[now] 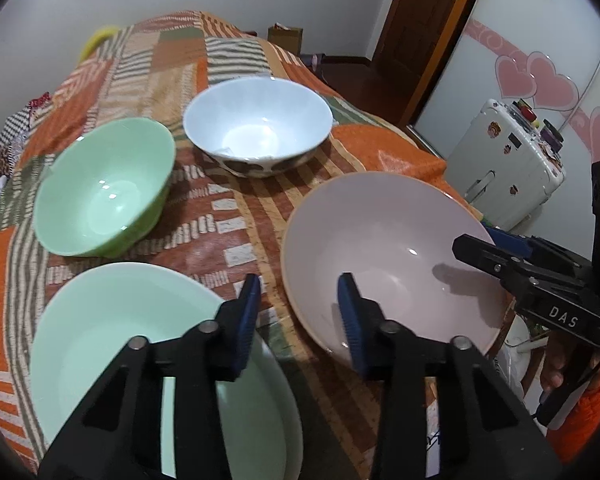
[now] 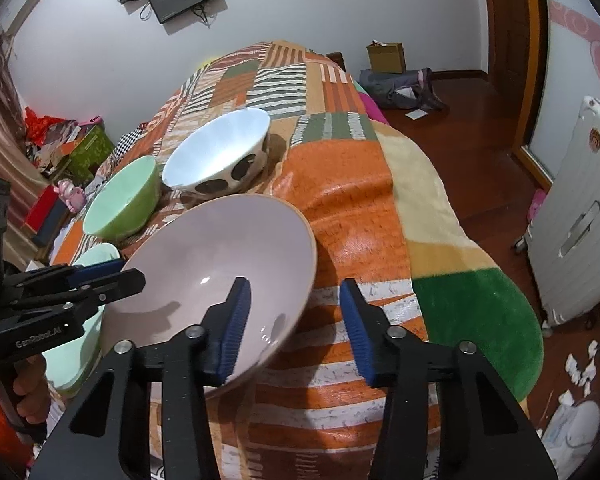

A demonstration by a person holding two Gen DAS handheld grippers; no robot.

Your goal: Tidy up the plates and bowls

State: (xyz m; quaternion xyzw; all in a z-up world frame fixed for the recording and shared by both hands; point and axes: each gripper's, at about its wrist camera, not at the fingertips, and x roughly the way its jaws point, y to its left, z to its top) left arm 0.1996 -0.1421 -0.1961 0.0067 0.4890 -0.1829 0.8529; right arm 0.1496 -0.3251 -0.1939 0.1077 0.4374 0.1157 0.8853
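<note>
A large pink bowl (image 1: 384,248) sits on the patterned blanket; it also shows in the right wrist view (image 2: 220,256). My left gripper (image 1: 298,320) is open, its right finger over the pink bowl's near-left rim, its left finger over a pale green plate (image 1: 100,344). My right gripper (image 2: 294,328) is open, straddling the pink bowl's right rim; it shows from the side in the left wrist view (image 1: 500,260). A green bowl (image 1: 104,196) and a white spotted bowl (image 1: 256,124) sit farther back.
The blanket (image 2: 360,220) covers a bed and drops off at the right to a wooden floor (image 2: 460,128). A white suitcase (image 2: 572,240) stands right. Clutter and boxes (image 2: 68,148) lie at the left. Paper scraps (image 2: 584,364) litter the floor.
</note>
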